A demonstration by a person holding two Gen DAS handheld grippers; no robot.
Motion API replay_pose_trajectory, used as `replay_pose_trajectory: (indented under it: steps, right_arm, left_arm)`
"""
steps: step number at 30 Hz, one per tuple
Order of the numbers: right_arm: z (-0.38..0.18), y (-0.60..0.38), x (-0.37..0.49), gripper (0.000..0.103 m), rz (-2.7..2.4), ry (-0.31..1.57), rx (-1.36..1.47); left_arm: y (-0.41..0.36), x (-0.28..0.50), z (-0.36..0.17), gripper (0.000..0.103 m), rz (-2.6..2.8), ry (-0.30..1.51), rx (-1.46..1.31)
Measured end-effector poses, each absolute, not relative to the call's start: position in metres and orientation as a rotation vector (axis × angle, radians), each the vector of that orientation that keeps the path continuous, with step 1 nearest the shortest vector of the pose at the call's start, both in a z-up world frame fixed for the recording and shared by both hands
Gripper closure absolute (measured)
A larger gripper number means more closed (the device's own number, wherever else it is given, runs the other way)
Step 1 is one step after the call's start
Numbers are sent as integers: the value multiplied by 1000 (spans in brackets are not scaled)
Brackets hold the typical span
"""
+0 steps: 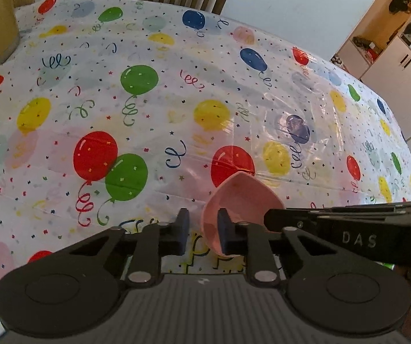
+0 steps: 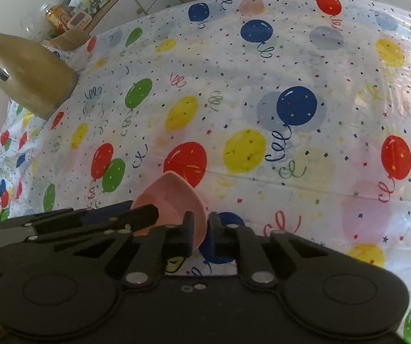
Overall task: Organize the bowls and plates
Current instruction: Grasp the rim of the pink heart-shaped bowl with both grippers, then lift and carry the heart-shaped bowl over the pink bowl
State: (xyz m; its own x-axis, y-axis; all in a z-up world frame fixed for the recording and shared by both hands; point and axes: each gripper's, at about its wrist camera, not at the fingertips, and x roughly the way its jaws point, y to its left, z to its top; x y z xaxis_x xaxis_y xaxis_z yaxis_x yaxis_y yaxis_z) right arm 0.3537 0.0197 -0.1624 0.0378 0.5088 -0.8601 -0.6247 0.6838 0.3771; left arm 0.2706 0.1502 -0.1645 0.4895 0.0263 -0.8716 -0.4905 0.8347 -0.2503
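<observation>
On the balloon-print tablecloth (image 1: 148, 57), we pinch the pink heart-shaped bowl (image 1: 242, 197) from both sides. Our left gripper (image 1: 204, 229) and right gripper (image 2: 201, 230) each clamp opposite rim walls, likely to lift it level.

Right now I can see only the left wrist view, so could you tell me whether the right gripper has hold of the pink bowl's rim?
Observer: Yes. In the right wrist view the right gripper is shut on the pink bowl, with one finger inside the rim and one outside.
Operator: Thank you. What is the tall thing cut off at my top left?
Observer: It is a gold jug with a chrome handle, standing on the table far from the bowl.
Operator: Does my own gripper show in that view?
Observer: Yes, the left gripper comes in from the side at the bowl's opposite rim.
</observation>
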Motion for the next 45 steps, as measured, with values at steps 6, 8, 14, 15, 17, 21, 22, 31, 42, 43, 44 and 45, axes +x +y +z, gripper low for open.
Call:
replay_pose_trajectory:
  steps: [6, 8, 14, 15, 17, 21, 22, 31, 42, 43, 44, 45]
  right_arm:
    - [-158, 17, 349, 100, 857, 1246, -126]
    - [-156, 16, 347, 101, 849, 1244, -131]
    - [-140, 3, 336, 101, 829, 1228, -137]
    - [-136, 0, 334, 101, 826, 1224, -136]
    - [-128, -7, 330, 101, 818, 1217, -131]
    - [-112, -24, 318, 101, 796, 1203, -121]
    - [-109, -27, 316, 101, 791, 1199, -119]
    - [-76, -68, 280, 101, 728, 1163, -71]
    - [-45, -118, 225, 101, 637, 1105, -7]
    - [-43, -123, 219, 101, 627, 1099, 0]
    - [-42, -128, 215, 101, 616, 1094, 7]
    - [-40, -133, 210, 101, 604, 1089, 15]
  left_arm:
    - [146, 268, -163, 91, 315, 1026, -524]
    - [144, 267, -159, 91, 308, 1025, -519]
    - [131, 261, -140, 91, 280, 1022, -514]
    - [129, 260, -137, 91, 276, 1021, -514]
    - [123, 257, -129, 91, 259, 1017, -513]
    - [108, 250, -113, 91, 223, 1013, -491]
    - [105, 248, -109, 91, 215, 1011, -487]
    - [68, 220, -73, 91, 130, 998, -435]
    - [23, 182, -42, 91, 14, 984, -357]
    - [19, 179, -40, 91, 1, 982, -348]
    - [14, 176, -39, 91, -9, 981, -340]
    - [9, 173, -37, 91, -23, 978, -330]
